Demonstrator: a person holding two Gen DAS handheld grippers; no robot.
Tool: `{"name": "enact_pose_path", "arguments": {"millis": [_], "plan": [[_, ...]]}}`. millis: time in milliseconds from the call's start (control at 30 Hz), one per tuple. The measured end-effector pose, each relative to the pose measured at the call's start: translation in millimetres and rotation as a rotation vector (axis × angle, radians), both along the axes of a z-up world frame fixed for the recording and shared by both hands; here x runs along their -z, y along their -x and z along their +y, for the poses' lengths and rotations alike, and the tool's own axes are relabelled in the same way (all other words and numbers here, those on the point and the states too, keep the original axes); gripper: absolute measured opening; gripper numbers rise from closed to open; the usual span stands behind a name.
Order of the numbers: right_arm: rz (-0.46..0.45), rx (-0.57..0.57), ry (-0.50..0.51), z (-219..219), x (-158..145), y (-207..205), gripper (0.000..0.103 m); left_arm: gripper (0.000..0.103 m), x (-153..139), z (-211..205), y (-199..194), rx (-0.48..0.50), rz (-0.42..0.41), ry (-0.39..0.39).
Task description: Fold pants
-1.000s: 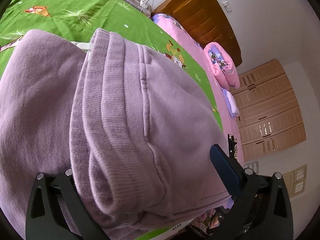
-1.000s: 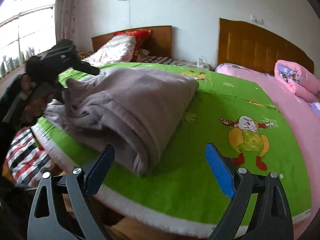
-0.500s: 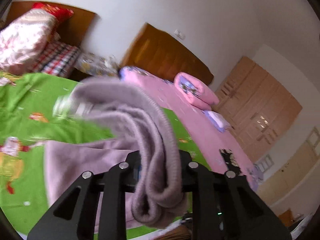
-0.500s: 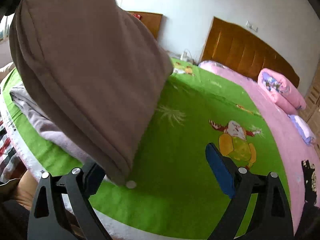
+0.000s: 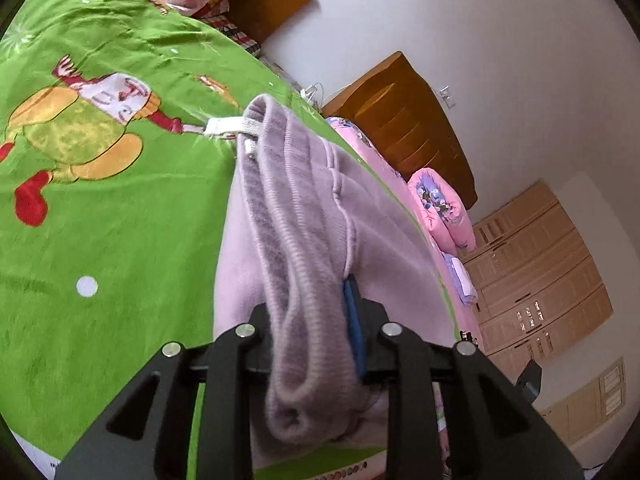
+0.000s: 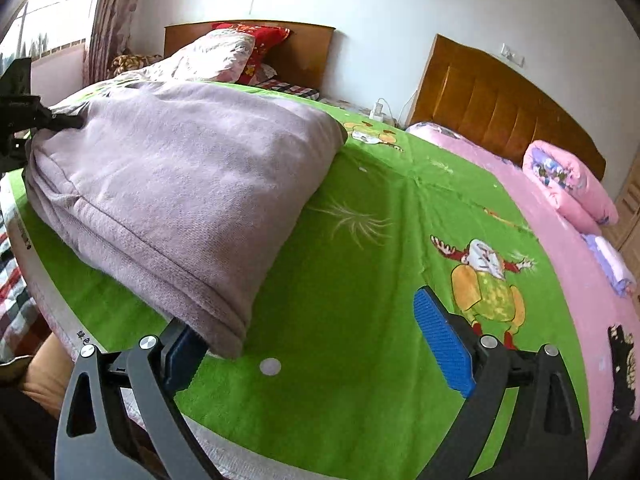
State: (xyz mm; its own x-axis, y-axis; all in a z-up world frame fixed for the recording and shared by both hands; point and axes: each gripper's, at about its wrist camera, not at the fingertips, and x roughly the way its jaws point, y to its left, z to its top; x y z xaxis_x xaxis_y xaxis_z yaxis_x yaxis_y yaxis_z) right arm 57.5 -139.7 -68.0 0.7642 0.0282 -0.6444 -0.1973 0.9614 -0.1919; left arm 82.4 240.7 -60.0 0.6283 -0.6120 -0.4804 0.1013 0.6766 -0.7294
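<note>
Pants now refolded near bed edge, left hand-held gripper clamping waistband, right apparently agape.

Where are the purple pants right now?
The pants lie folded on the green blanket near the bed's front left corner in the right wrist view. The left gripper is shut on their waistband; the open right gripper sits beside their near corner.

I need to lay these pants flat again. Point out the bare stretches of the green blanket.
Free: the green blanket between the pants and the pink sheet, around the cartoon figure. Crowded: the pants fill the blanket's near left corner, the left gripper pinching their waistband; the right gripper hangs open at their hem.
</note>
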Motion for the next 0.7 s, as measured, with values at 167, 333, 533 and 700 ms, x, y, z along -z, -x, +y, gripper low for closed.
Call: {"name": "enact_pose_path", "arguments": {"millis": [167, 333, 533, 700], "plan": [[0.076, -0.154, -0.101, -14, -13, 16, 0.091, 0.073, -28, 6, 8, -0.120, 0.030, -0.132], [0.017, -0.258, -0.373, -30, -55, 18, 0.092, 0.091, -102, -22, 40, -0.229, -0.148, -0.410], [-0.001, -0.210, -0.262, 24, -58, -24, 0.091, 0.093, -105, -116, 25, -0.012, -0.251, -0.622], [0.156, -0.287, -0.097, 45, -10, -10, 0.094, 0.093, -35, -132, 31, 0.082, -0.149, -0.829]]}}
